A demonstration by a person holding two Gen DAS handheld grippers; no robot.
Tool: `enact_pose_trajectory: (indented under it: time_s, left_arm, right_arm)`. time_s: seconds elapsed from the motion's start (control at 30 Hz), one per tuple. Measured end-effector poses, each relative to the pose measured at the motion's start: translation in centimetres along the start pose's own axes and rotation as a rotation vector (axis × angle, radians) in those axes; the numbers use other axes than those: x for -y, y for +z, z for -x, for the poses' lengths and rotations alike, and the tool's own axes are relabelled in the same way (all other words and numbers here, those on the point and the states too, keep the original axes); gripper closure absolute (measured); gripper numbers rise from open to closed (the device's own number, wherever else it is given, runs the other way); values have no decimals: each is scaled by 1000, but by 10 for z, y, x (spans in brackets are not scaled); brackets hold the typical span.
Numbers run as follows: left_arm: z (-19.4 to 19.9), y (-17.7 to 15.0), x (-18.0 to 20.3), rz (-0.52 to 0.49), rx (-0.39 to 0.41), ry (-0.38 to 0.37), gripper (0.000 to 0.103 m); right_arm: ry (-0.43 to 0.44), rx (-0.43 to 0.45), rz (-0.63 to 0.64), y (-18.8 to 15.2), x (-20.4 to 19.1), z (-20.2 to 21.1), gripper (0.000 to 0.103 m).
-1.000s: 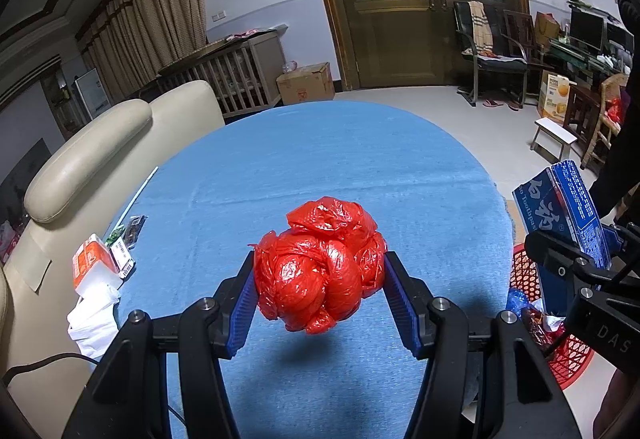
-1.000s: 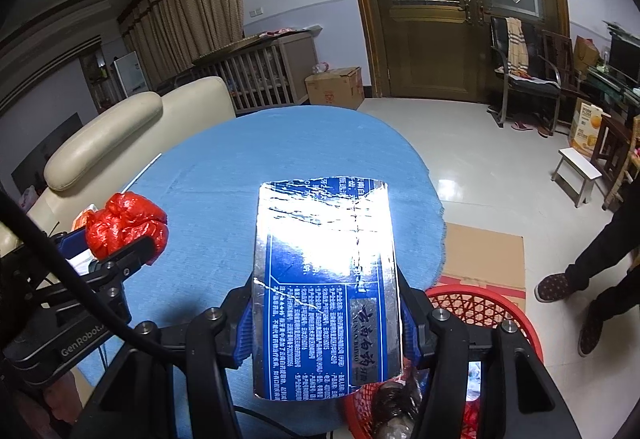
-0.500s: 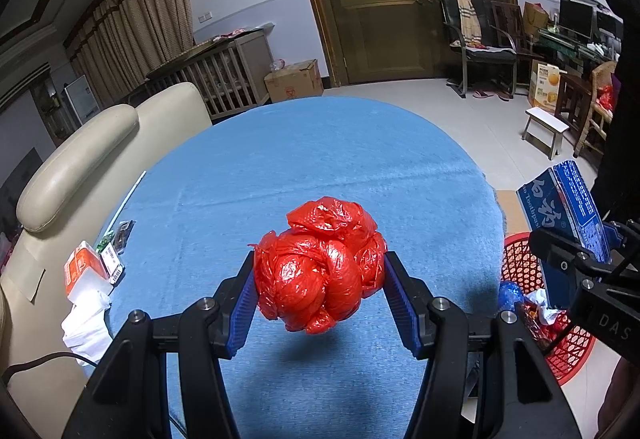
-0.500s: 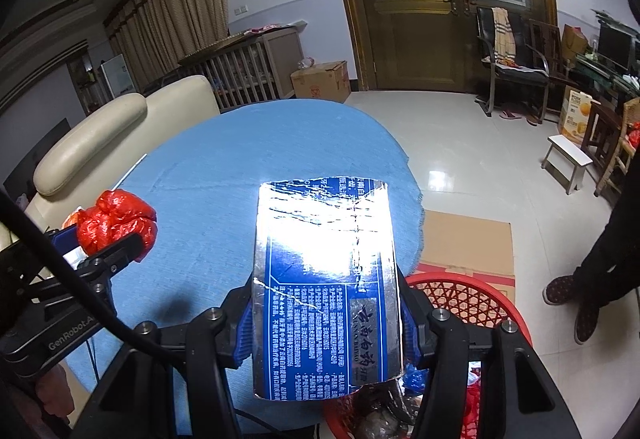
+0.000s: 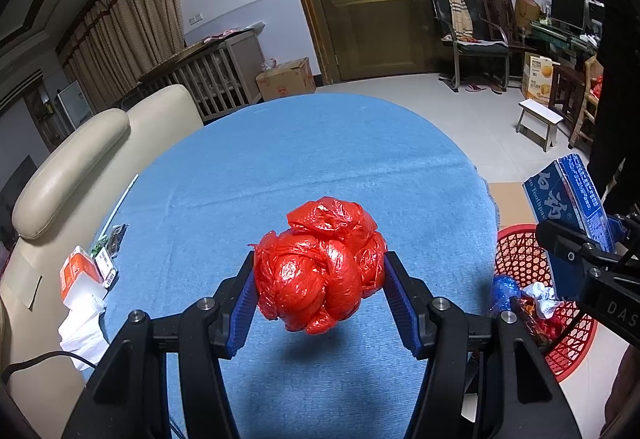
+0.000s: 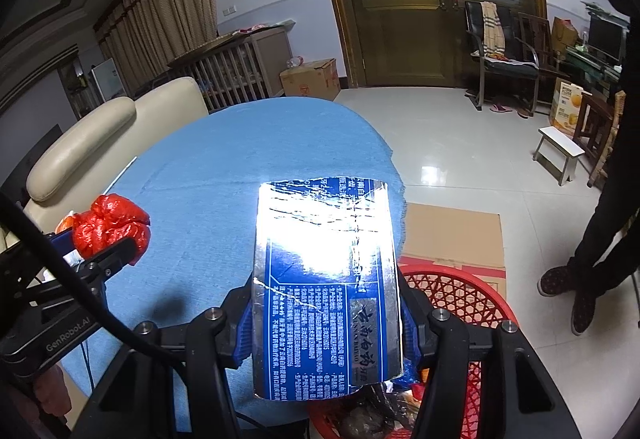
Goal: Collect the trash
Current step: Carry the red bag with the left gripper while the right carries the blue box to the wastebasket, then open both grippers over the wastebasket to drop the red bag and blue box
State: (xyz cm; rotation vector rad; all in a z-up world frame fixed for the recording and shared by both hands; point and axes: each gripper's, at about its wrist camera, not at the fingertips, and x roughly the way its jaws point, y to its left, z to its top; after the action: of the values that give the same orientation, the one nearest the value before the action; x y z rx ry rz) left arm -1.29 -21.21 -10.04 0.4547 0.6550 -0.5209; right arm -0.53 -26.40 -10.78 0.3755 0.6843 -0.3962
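A round table (image 5: 304, 159) draped in blue cloth fills the middle of a living room, a cream sofa (image 5: 72, 175) pressed against its left edge and a red basket (image 6: 460, 299) on the floor at its right, already holding crumpled wrappers. A flat sheet of cardboard (image 6: 452, 235) lies on the tiles just behind the basket. A small orange box (image 5: 74, 271) and white tissue (image 5: 82, 327) sit near the sofa at the cloth's left edge. A person's dark trouser legs and shoes (image 6: 576, 299) stand on the tiles to the right, well apart from the basket.

The left gripper (image 5: 320, 279) pinches a red bag (image 5: 320, 263), balled up and knotted, its blue pads pressed into both sides; the ball hangs clear above the cloth, with its shadow beneath.

The right gripper (image 6: 326, 315) clamps a blue box (image 6: 324, 279) by its long sides. The box's long axis runs forward along the fingers, its torn end pointing away towards the table, its near end over the basket's rim. Glare washes out the upper half of its face.
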Motion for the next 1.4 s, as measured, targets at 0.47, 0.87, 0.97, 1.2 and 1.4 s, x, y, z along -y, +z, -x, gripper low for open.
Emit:
enact_pose_trajectory:
  time_s: [0.47,0.87,0.97,1.2,1.4]
  left_arm:
    - [-9,6,37,-8,-9,-232,41]
    - [-22,-3,91,-58,-79,-600,35]
    - [-17,-4,93,-77,-58,-613,32]
    - [-8,-1,88,-92,22,-605,28]
    - [12,1,73,-160,108,-401,28]
  right_arm:
    - [-108,1,-73,-21,40,9,43]
    - [-53,-56,-279,-48,109,11,33]
    - [-32,-51,-286,-45,107,11,31]
    - [-62,-21,-277,-35,93,15,31]
    - [-72,33,-274,-23,90,30,31]
